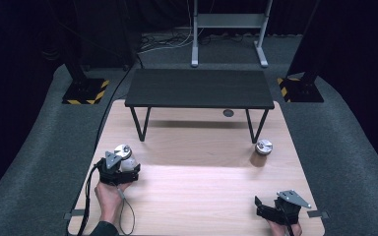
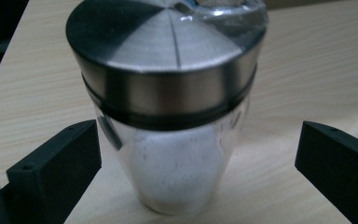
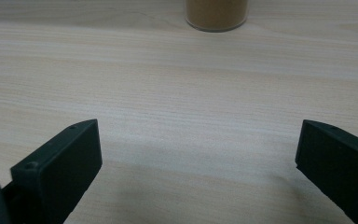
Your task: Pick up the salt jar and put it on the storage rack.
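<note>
A person is sitting at a light wooden table (image 1: 197, 196) and holding a gripper in each hand.

The left gripper (image 2: 198, 154) is sitting near the table's left edge. Its two black jaws are spread wide apart, one on each side of a white jar (image 2: 168, 116). The jaws are not squeezing the jar; a gap is showing on both sides. The jar is standing upright on the table. It is made of clear glass, with white powder inside and a shiny metal lid on top. From above, the jar (image 1: 124, 156) is peeking out just past the left hand (image 1: 109, 196).

The right gripper (image 3: 198, 154) is resting near the table's front right corner. Its jaws are also spread wide, and only bare wood is lying between them. From above, the right gripper (image 1: 268, 209) is sitting with a grey plate on top.

A brown jar (image 1: 262, 152) is standing near the table's right edge, well ahead of the right gripper. It is wearing a shiny lid too. In the right gripper view its bottom (image 3: 216, 14) is showing, maybe full of brown powder.

A small black bench (image 1: 199, 88) is standing across the table's far end.
</note>
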`<state>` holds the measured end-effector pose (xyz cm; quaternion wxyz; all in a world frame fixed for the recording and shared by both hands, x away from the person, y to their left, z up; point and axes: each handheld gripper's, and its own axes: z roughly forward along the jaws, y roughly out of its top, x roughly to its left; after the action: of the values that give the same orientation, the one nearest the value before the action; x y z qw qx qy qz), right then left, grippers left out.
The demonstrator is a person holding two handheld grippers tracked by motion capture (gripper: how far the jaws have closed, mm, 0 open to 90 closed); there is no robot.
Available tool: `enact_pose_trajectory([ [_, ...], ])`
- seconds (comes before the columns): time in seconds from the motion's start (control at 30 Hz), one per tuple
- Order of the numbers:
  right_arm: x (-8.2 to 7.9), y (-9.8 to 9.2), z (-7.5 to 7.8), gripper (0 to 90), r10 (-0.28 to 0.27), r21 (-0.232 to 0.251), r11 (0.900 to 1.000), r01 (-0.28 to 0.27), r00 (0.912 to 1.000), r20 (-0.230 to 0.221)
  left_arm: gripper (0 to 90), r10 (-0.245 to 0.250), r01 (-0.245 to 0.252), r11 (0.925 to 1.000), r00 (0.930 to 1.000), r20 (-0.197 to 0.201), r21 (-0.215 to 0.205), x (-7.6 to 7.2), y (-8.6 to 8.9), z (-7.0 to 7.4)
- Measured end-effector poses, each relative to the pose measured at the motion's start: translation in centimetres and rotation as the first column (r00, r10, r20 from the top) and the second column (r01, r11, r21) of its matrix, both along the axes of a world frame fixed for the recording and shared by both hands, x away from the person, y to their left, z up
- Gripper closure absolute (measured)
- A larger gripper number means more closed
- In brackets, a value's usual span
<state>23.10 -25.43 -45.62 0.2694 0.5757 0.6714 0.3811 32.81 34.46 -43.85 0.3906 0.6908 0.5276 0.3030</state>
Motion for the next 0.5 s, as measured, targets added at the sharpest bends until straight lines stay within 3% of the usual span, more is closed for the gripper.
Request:
enact_pose_trajectory([
  [0.13, 0.0, 0.0, 0.0, 0.0, 0.001, -0.001, 1.0, -0.001, 1.0, 0.0, 2.1, 0.033, -0.033, 0.9987, 0.9995, -0.004, -0.04, 1.0, 0.3, -0.8],
  [0.17, 0.0, 0.0, 0.0, 0.0, 0.001, -0.002, 1.0, -0.001, 1.0, 0.001, 19.3, 0.035, -0.035, 0.999, 0.9994, -0.009, -0.029, 1.1, 0.3, -0.9],
  [0.2, 0.0, 0.0, 0.0, 0.0, 0.001, -0.002, 1.0, -0.001, 1.0, 0.003, 30.8, 0.035, -0.035, 0.9991, 0.9994, 0.002, -0.023, 1.1, 0.2, -1.1],
  [0.5, -0.1, -0.1, -0.1, 0.0, 0.005, 0.003, 1.0, -0.005, 1.0, 0.005, 31.3, 0.018, -0.018, 0.9995, 0.9998, -0.009, -0.026, 1.1, 0.1, -0.8],
])
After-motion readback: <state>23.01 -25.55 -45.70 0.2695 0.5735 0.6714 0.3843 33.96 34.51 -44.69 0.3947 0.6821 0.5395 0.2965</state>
